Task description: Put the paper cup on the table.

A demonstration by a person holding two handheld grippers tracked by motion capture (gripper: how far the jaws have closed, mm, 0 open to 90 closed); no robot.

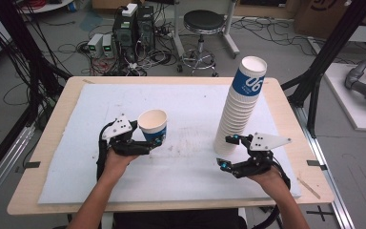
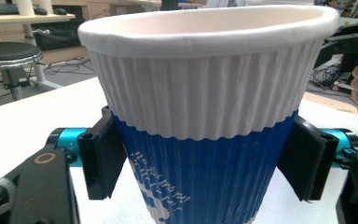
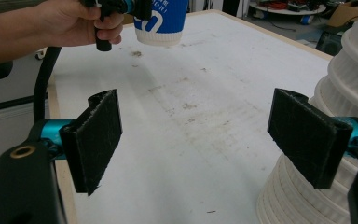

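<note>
1. Cup (image 1: 153, 125) was off the stack (image 1: 239, 110), pinched in our left gripper (image 1: 148, 141) above the table (image 1: 66, 138).
2. Right gripper (image 1: 225, 151) stood spread, empty, beside the stack.
3. Setting the cup down remained, we judged.

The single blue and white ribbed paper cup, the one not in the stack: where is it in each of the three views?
High view: the single blue and white ribbed paper cup is left of centre, held in the left hand-held gripper.
Left gripper view: the cup stands in the middle, close up, between the black pads.
Right gripper view: its lower part is at the top edge.
Shared landmark: the tall stack of white paper cups.
</note>
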